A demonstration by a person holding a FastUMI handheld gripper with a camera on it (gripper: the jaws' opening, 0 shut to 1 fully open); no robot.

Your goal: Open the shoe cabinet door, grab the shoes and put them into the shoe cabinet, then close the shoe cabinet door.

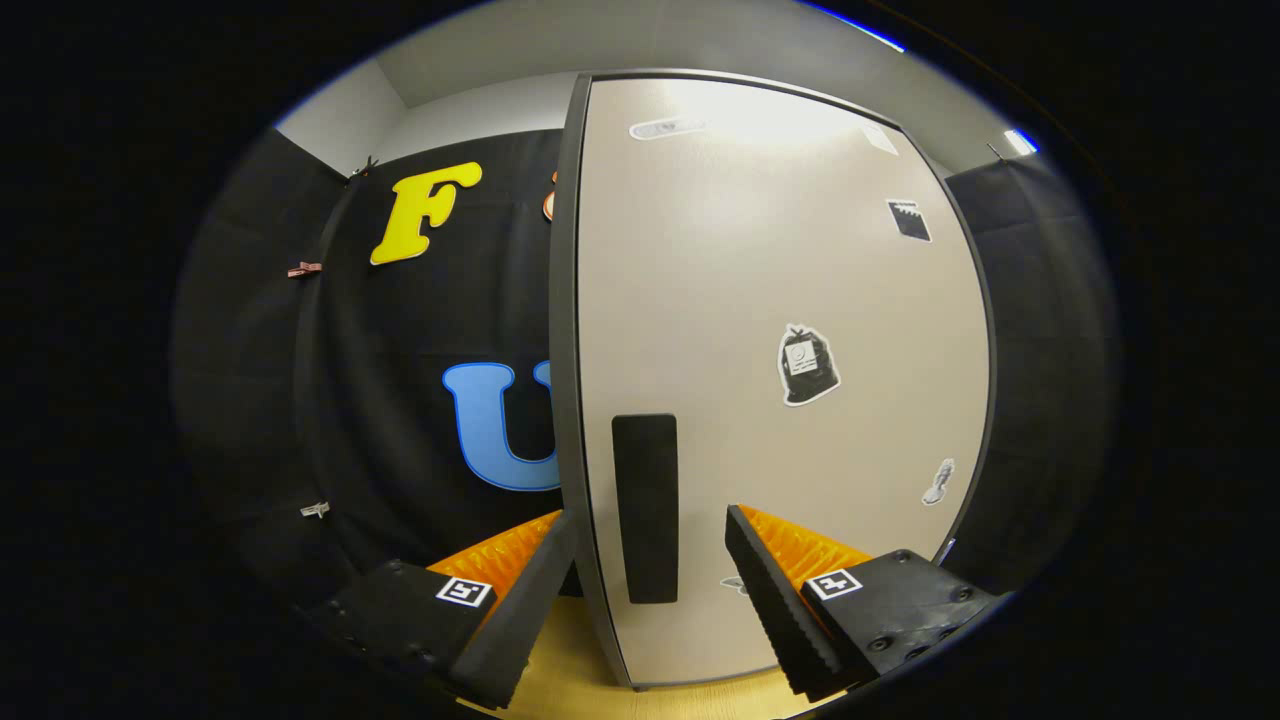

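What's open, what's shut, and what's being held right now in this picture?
Tall beige shoe cabinet door with dark edging: looks shut; the fingers straddle its left edge.
Black rectangular handle on the door: untouched, lying between the two fingers and just beyond their tips.
Gripper: open, fingers spread wide, holding nothing.
Stickers on the door: stuck flat.

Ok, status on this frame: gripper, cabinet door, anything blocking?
Gripper open, fingers straddling the door's left edge. Cabinet door beige, black handle between the fingers, not gripped. Nothing between fingers and handle.
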